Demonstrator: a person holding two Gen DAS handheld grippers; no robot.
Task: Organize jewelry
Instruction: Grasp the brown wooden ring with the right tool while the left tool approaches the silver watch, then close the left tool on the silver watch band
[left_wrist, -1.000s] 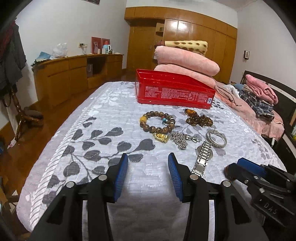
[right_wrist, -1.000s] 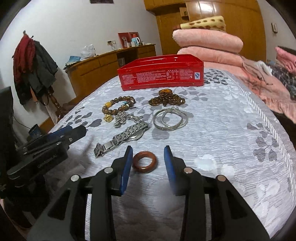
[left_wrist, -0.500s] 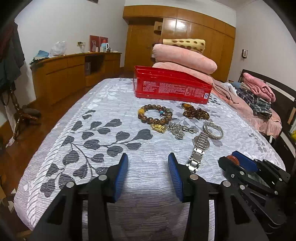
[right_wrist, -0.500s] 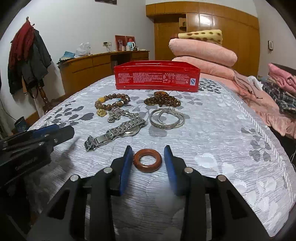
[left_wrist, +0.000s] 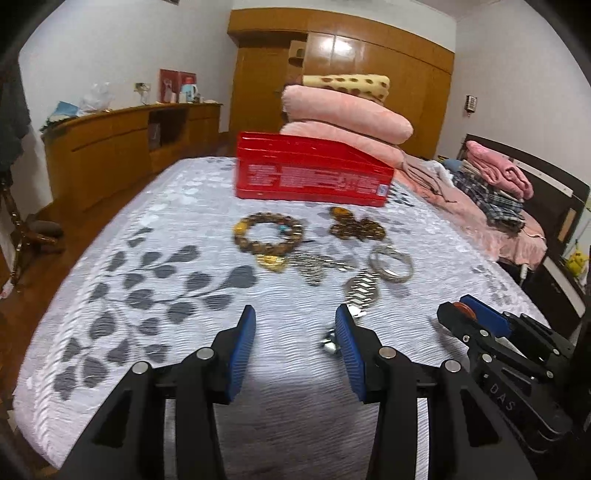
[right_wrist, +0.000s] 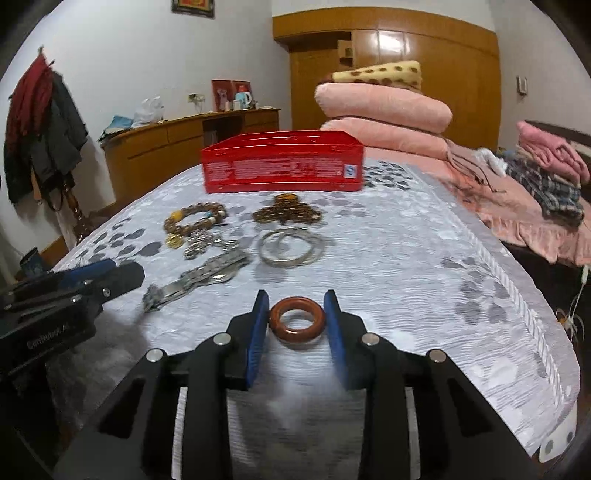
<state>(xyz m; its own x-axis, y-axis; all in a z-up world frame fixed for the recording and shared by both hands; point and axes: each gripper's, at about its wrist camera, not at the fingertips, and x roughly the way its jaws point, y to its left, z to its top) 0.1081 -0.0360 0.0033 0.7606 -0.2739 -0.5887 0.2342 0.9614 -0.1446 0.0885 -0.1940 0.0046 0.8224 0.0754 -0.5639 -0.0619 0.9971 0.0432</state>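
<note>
A brown wooden ring (right_wrist: 297, 336) sits between the blue pads of my right gripper (right_wrist: 297, 314). The jaws are closing on it and both pads touch its sides. The left wrist view shows the same ring (left_wrist: 460, 308) at the tip of the right gripper (left_wrist: 461, 314), just above the bedspread. My left gripper (left_wrist: 295, 332) is open over the bedspread with nothing between its fingers. The end of a silver watch (left_wrist: 360, 291) lies by its right finger. Further back lie a bead bracelet (left_wrist: 267, 232), amber beads (left_wrist: 356, 225), silver bangles (left_wrist: 391, 264) and a red box (left_wrist: 314, 181).
The grey leaf-patterned bedspread (left_wrist: 147, 295) drops off at the near and left edges. Folded pink quilts (left_wrist: 347, 114) are stacked behind the box. Clothes (right_wrist: 543, 173) lie to the right, and a wooden sideboard (right_wrist: 177, 147) stands along the left wall. The left gripper (right_wrist: 88, 280) sits beside the watch (right_wrist: 207, 275).
The right jaws have narrowed onto the ring, which stays between them as that view tilts up. The left view has shifted, bringing the watch strap close to its right finger.
</note>
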